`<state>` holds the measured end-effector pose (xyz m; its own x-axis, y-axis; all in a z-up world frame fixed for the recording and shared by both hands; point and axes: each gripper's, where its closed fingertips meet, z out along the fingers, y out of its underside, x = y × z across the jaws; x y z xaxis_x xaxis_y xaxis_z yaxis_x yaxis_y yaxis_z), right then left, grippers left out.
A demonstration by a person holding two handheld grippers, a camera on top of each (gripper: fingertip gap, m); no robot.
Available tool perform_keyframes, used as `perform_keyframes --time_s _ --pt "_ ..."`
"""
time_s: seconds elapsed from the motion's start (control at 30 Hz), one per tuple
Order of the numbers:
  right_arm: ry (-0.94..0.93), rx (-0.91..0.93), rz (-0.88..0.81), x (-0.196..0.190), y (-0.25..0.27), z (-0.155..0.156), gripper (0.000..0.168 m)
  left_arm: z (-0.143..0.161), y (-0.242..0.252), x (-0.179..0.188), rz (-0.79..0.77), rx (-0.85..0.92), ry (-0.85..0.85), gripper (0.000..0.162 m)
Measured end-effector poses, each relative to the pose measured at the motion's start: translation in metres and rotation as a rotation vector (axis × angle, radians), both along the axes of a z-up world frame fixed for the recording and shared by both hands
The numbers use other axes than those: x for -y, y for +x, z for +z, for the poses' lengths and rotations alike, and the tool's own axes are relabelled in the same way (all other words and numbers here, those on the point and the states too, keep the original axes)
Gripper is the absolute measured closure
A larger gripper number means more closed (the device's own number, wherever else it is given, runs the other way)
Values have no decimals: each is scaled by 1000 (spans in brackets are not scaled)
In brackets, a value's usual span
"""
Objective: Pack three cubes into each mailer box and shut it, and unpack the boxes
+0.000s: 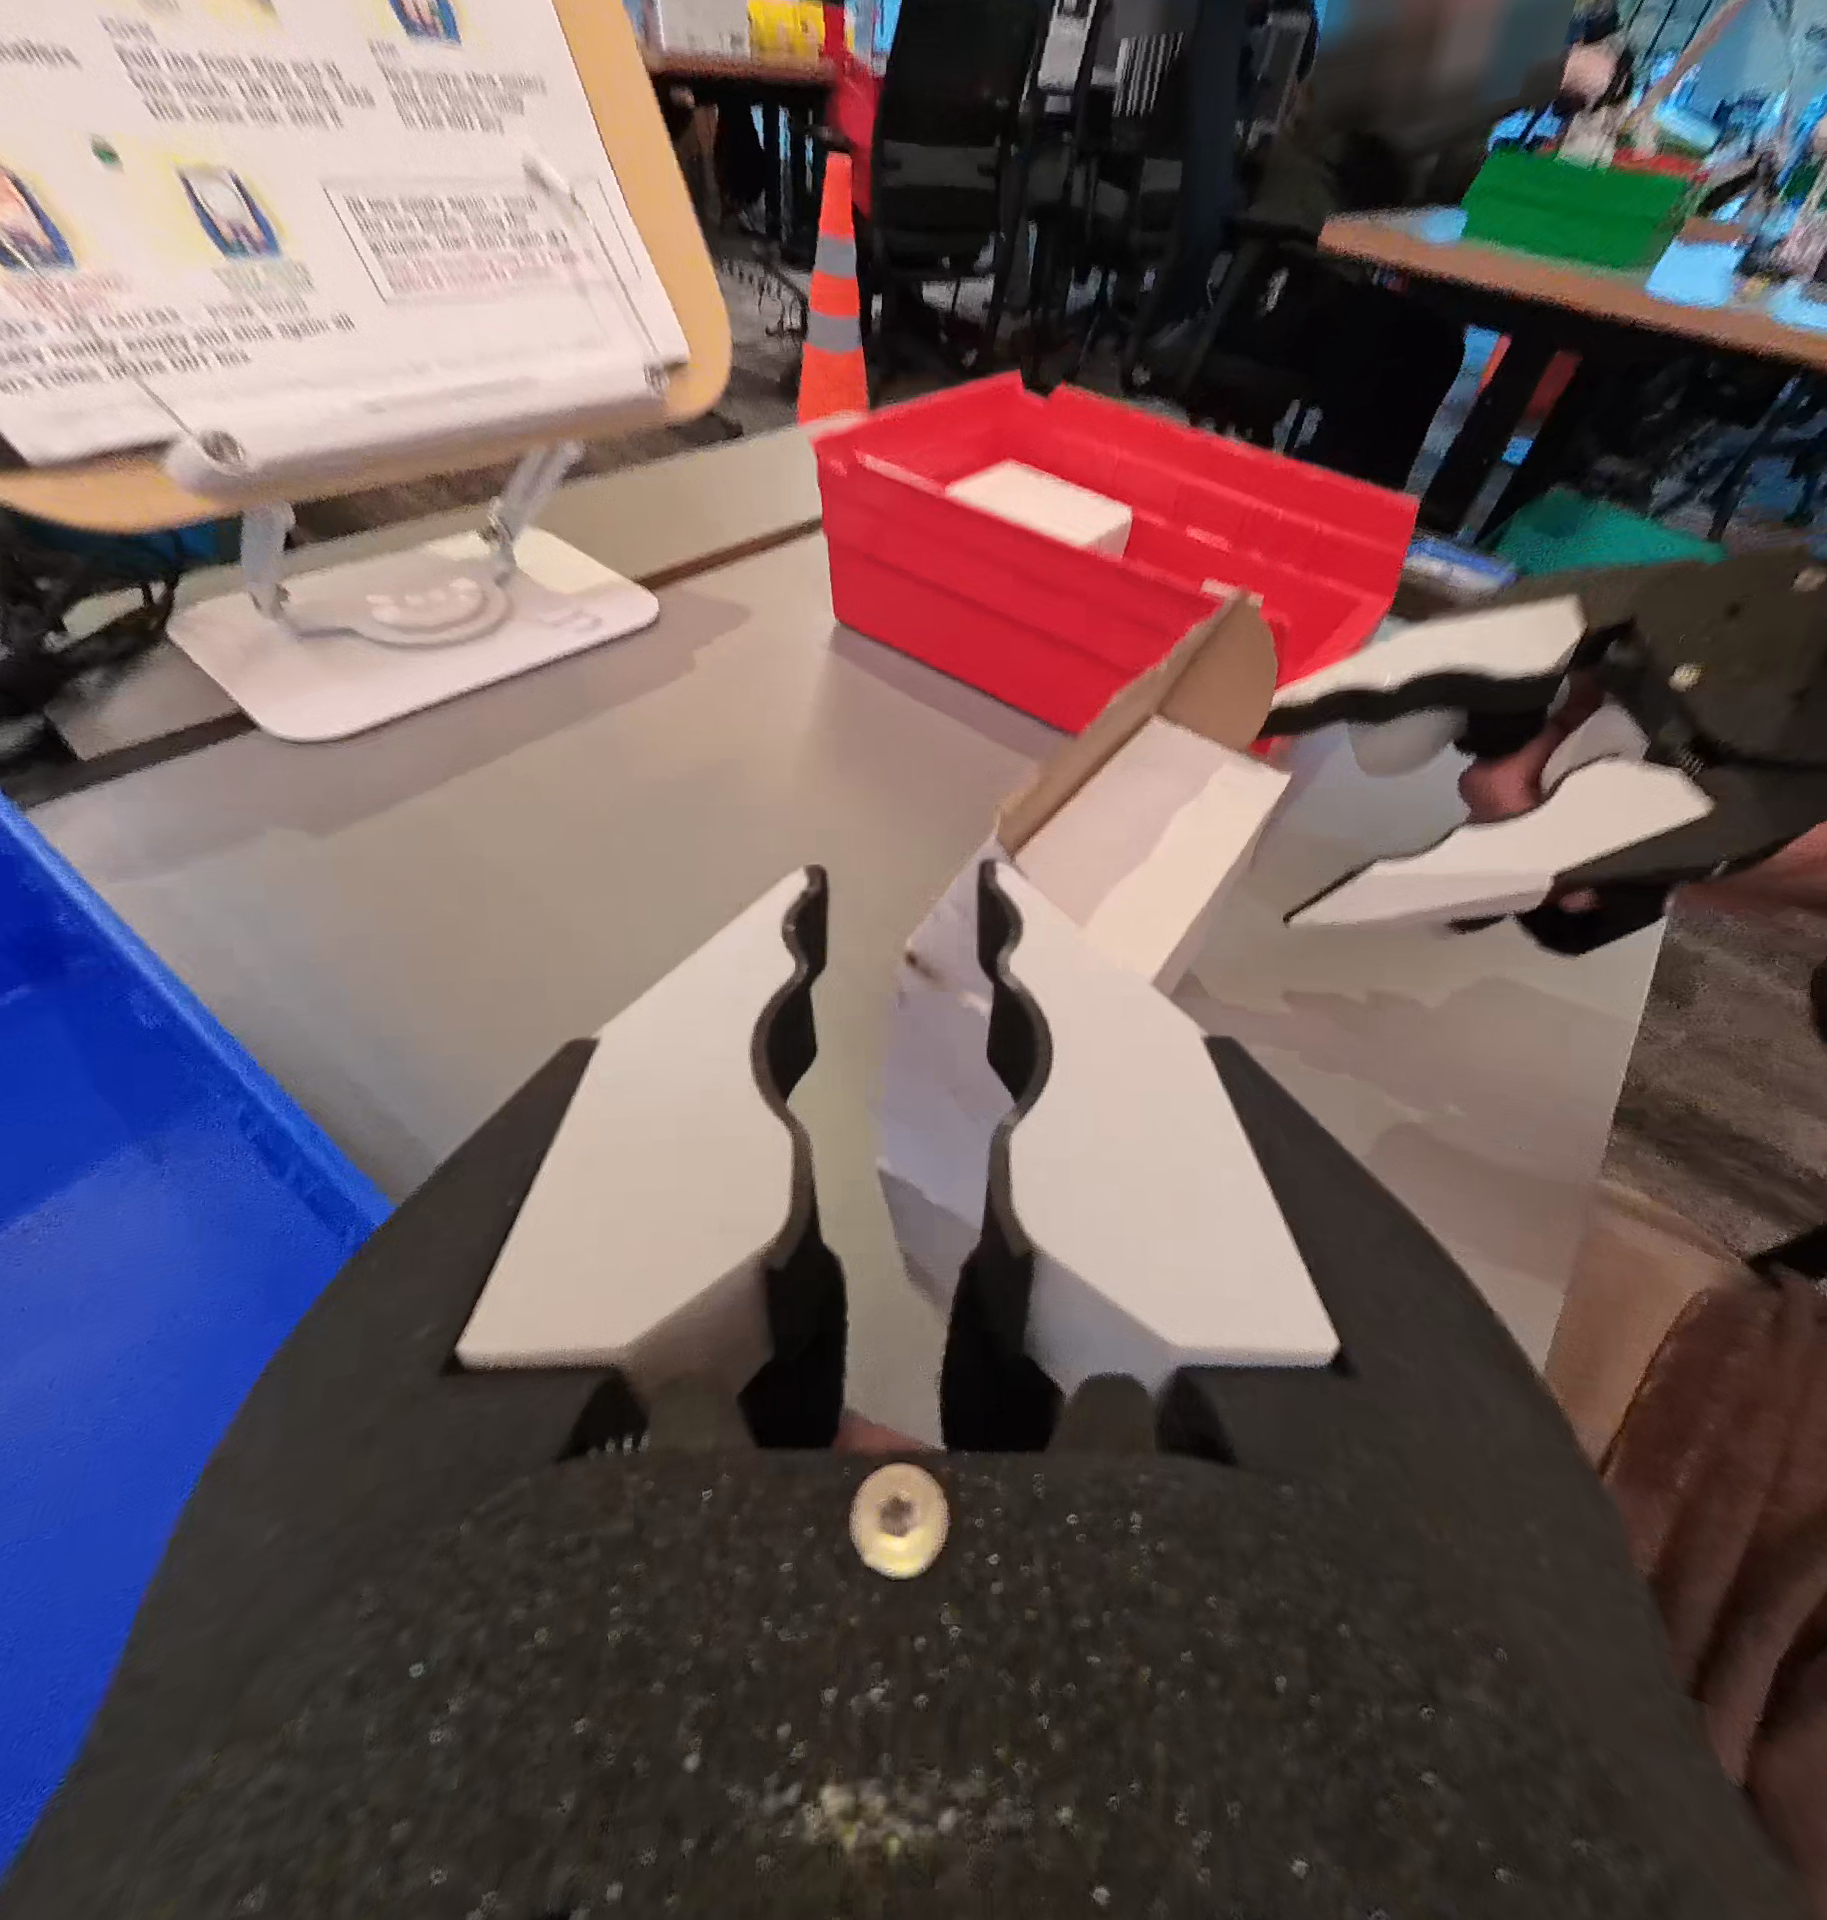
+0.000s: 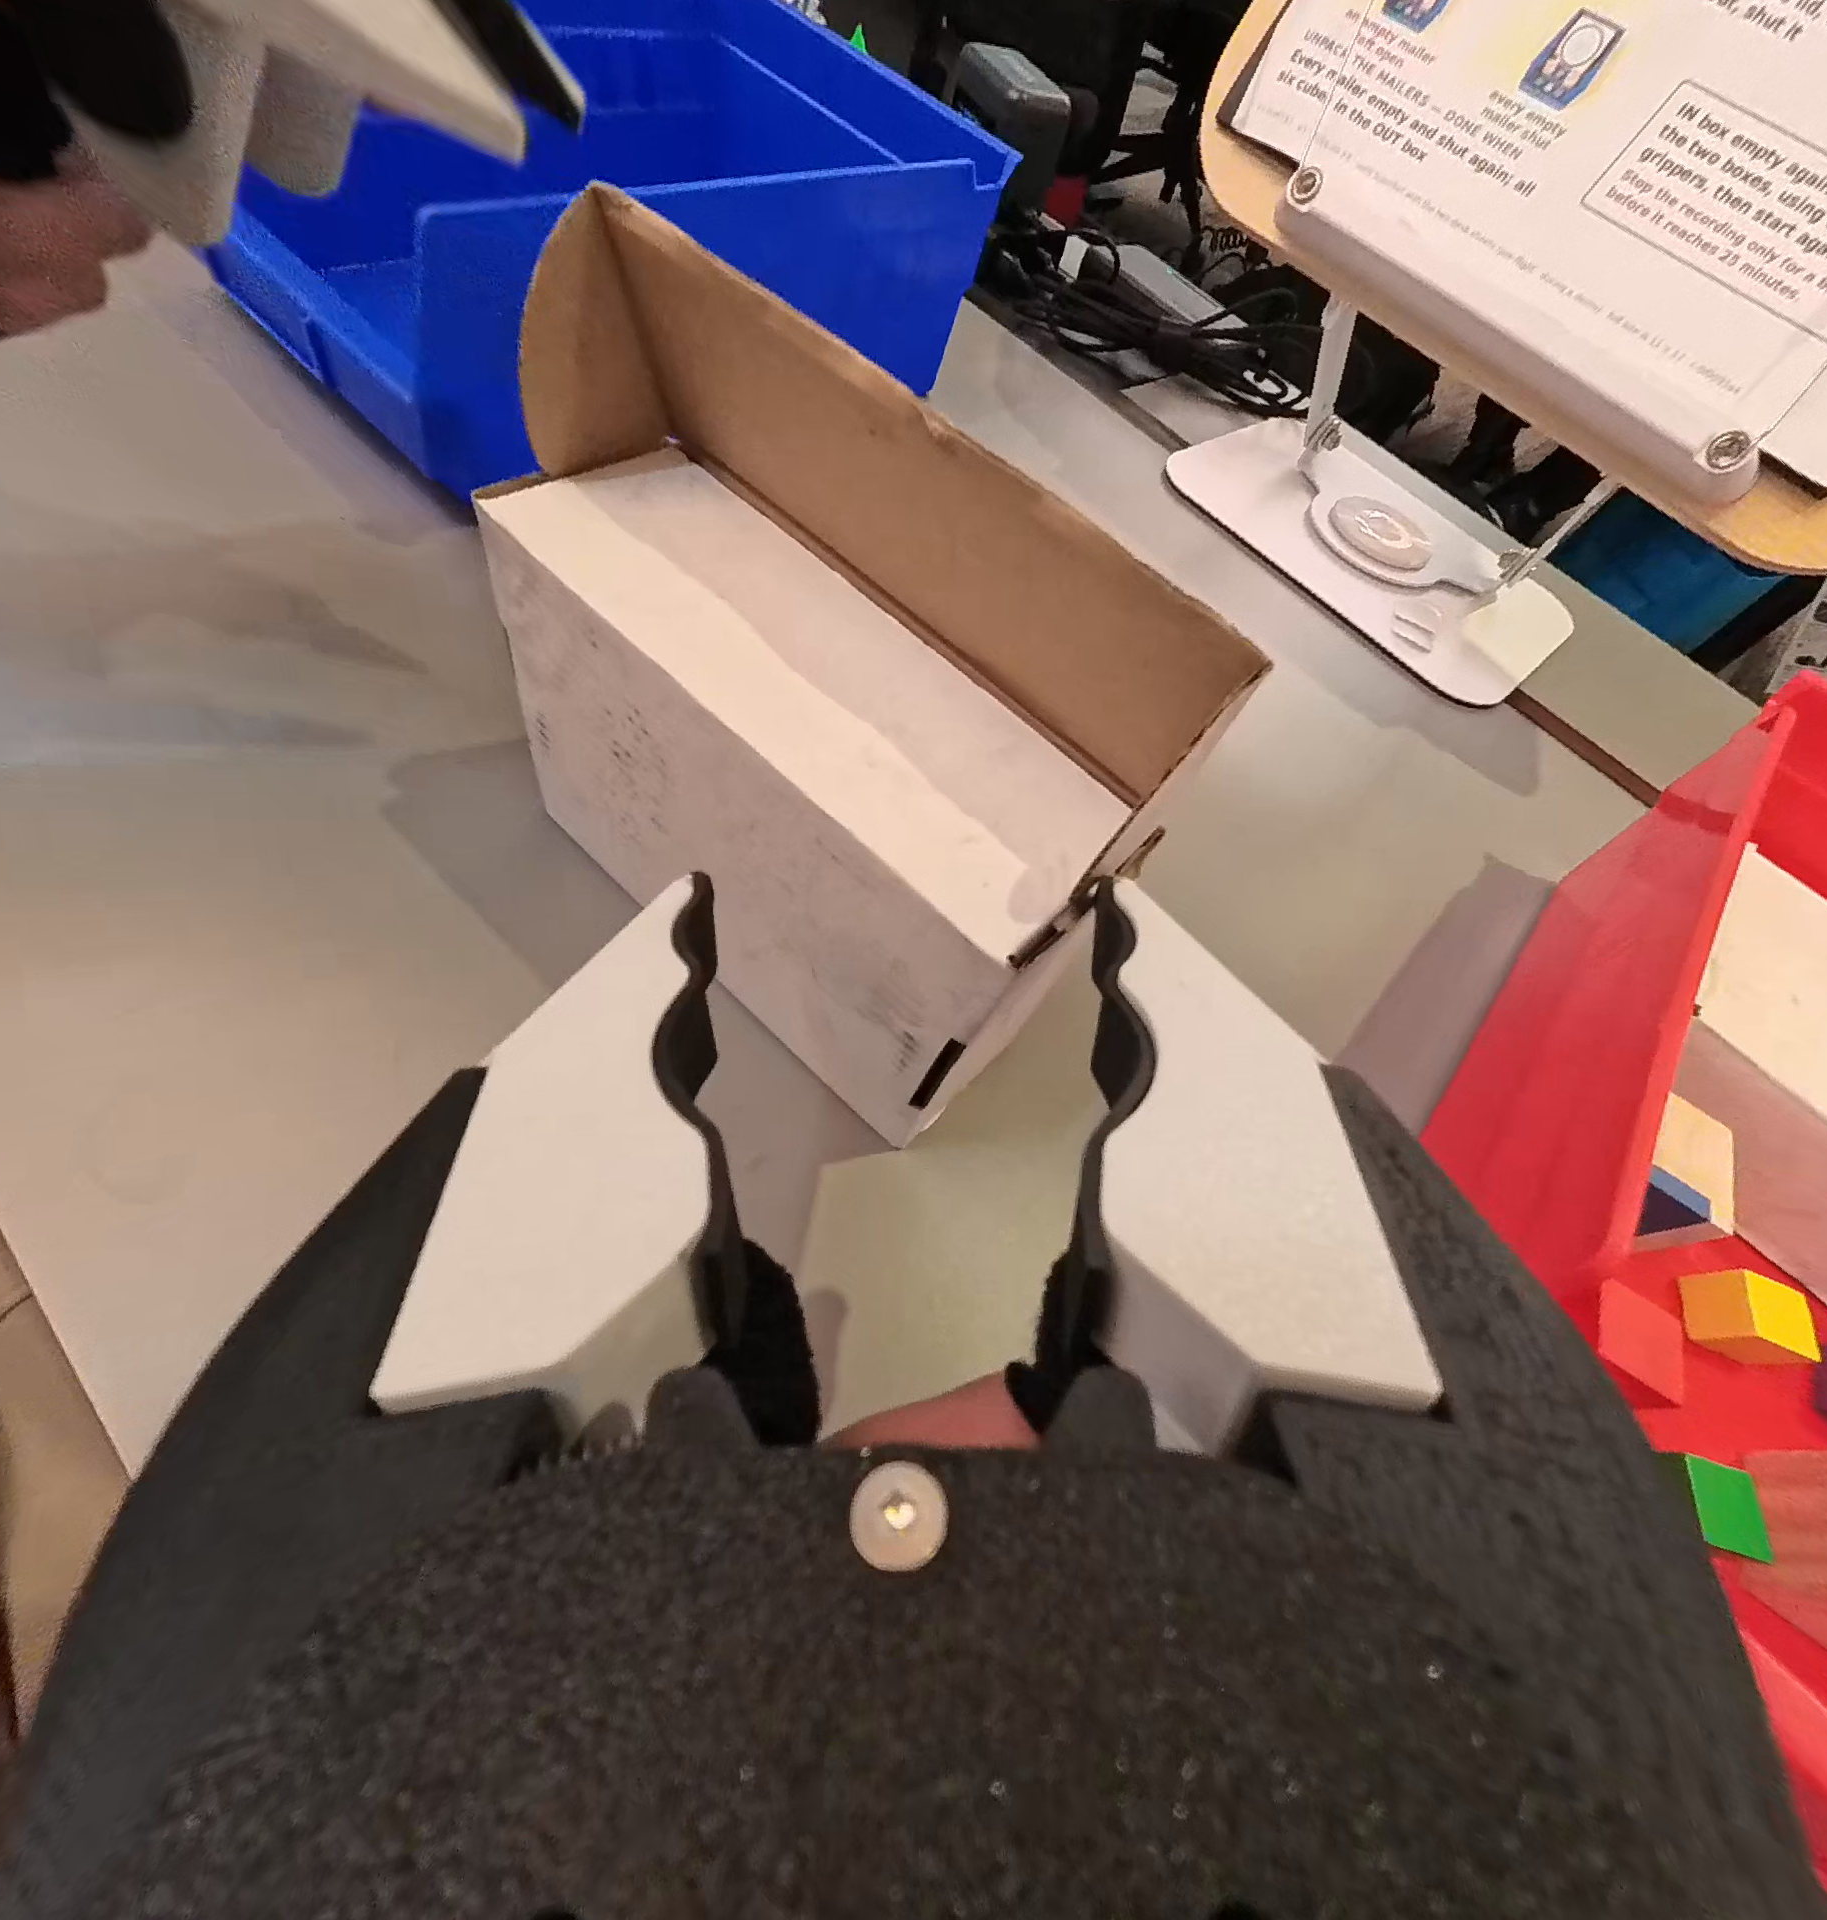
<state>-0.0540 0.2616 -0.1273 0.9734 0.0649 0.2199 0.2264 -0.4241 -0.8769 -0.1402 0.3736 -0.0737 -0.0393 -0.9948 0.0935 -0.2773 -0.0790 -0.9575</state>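
Note:
A white mailer box [image 2: 784,748] stands on the grey table [image 2: 213,831] with its brown-lined lid [image 2: 888,499] raised; what shows of its inside is empty. My right gripper [image 2: 901,894] is open, just short of the box's near end corner. My left gripper [image 1: 904,883] is open and empty above the box's [image 1: 1137,831] other end; it also shows in the right wrist view [image 2: 400,73] at the top left. The right gripper [image 1: 1428,800] shows open in the left wrist view. Several coloured cubes [image 2: 1750,1314] lie in the red bin [image 2: 1574,1039].
A second white mailer box [image 1: 1044,504] sits in the red bin [image 1: 992,613]. A blue bin [image 2: 680,208] stands beyond the open box and also shows in the left wrist view [image 1: 109,1247]. A page stand [image 1: 400,623] is at the table's back edge.

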Motion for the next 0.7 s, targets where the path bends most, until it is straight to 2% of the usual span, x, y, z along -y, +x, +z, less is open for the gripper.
perform_keyframes --time_s 0.07,0.13,0.27,0.43,0.7 --pt "1 1 1 0 0 0 96 12 5 3 -28 46 -52 152" --pt "0 2 2 -1 -1 0 96 16 14 9 -65 59 -85 161" --pt "0 4 4 0 -2 0 96 0 26 18 -95 -5 -48 162" --pt "10 -3 1 1 -3 0 95 -3 23 23 -104 17 -57 162" --pt "-20 36 37 6 -4 -1 96 -9 19 28 -117 -2 26 162"
